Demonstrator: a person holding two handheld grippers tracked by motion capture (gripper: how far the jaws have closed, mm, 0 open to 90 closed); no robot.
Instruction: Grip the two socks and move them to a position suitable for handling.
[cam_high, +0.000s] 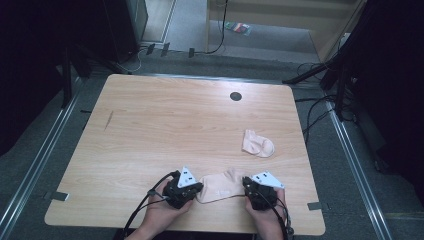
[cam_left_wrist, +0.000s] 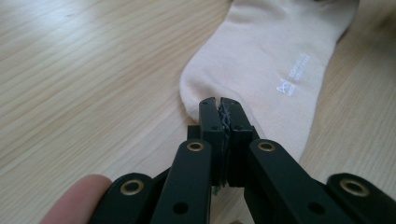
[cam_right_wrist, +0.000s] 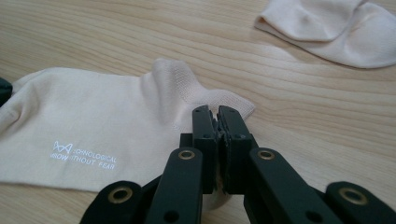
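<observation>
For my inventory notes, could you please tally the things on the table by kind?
Pale pink socks: 2, one flat sock pinched at its ends by the left claw and right claw, one folded sock lying apart.
Hand-held claws: 2.
Total: 4.

One sock (cam_high: 220, 186) lies between both grippers (second sock (cam_high: 258, 143) behind, rightward).

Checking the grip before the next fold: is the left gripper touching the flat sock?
Touching. In the left gripper view the left gripper has its jaws shut on the edge of the flat sock, fabric pinched between them.
</observation>
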